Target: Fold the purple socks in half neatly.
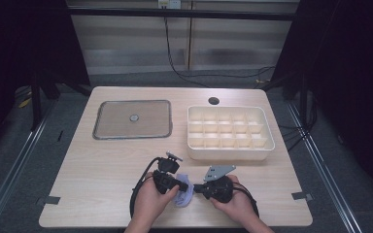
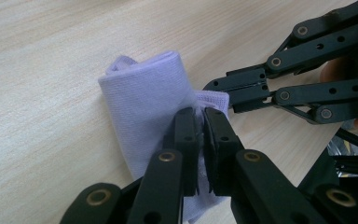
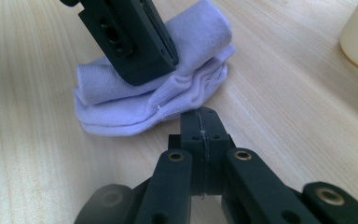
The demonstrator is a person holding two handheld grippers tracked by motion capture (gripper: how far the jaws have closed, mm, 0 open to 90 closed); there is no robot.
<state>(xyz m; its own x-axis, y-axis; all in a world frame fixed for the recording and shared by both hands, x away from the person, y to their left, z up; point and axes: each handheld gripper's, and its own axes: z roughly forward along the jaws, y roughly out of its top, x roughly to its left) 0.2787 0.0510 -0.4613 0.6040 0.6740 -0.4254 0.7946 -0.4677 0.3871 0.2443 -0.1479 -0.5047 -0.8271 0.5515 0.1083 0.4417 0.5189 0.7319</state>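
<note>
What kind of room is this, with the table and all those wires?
Probably a lab or test room for recording handling work: a bare wooden table ringed by dark screens, cables on the floor behind, and a person's hands holding the left gripper and right gripper.

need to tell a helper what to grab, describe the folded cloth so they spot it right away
Start at the wooden table and go to its near edge, in front of the divided cream tray. Between the two black grippers there lies the folded cloth. It is the one soft, pale lilac thing there, a ribbed knit folded into layers.
</note>
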